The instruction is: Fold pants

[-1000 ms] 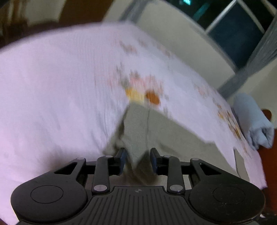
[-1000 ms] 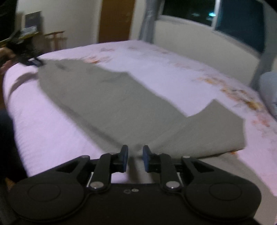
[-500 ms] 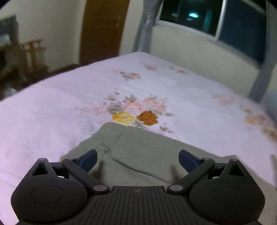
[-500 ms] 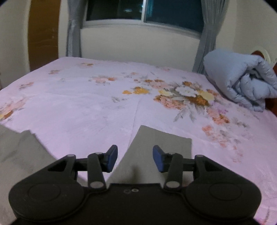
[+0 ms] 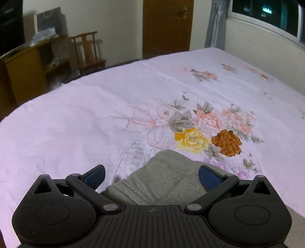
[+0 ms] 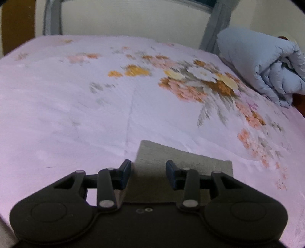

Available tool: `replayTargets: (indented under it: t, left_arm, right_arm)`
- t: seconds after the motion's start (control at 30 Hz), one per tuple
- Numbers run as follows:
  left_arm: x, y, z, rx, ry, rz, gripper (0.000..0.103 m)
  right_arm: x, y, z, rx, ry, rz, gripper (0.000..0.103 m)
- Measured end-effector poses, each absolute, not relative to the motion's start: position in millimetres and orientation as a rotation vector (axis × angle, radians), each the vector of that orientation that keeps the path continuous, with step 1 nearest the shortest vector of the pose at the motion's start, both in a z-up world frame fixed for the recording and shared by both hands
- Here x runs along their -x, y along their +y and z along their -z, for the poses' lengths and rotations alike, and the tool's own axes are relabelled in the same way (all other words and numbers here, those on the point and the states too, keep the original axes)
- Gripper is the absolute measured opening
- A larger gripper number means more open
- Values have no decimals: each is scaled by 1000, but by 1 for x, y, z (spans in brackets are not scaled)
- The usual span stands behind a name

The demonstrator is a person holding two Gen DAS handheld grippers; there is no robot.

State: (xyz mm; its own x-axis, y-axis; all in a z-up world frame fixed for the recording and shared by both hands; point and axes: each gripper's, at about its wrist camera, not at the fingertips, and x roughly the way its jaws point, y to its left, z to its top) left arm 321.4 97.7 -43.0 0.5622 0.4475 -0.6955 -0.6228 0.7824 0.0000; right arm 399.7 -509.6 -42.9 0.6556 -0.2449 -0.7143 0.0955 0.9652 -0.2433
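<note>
Olive-grey pants spread flat on a pink floral bedsheet, one rumpled end lying below the left gripper. Jaws opening there, blue pads flung wide to either side of the cloth, nothing pinched between them. Just past that end of the pants, printed yellow and rust flowers on the sheet. Beyond the bed, a wooden chair, a cabinet, a brown door and a grey curtain beside a dark window.

Seen from the right gripper, a flat squared end of the pants lying on the sheet, its corner reaching forward past the fingertips. Jaws partly apart, cloth visible below the gap, pads clear of it and gripping nothing. Somewhat blurred view. Rolled pale-blue quilt at the far right edge of the bed, well apart from the pants, with a cluster of orange and white printed blooms between.
</note>
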Motion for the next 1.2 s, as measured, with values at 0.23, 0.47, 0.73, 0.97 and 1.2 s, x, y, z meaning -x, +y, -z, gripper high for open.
replayTargets:
  t: [0.23,0.47,0.73,0.97,1.2]
  left_arm:
    - [-324,92,57,257,733,-631,103]
    - [-309,98,49,275,713,-574,103]
    - [-279,110,40,338,710,-399,103]
    - [-251,108,32,308,723,-253,103]
    - [-247,101,32,210,765,-214,103]
  right_arm:
    - [-420,-496,54,286,863,281,43]
    - [-401,-518,17,150,772,217,0]
    - [-279,-582,-96,17,503,230,0]
    - [-174,-638,-136,-95,418,287,0]
    - [-99,-681,-108,-189,422,354,0]
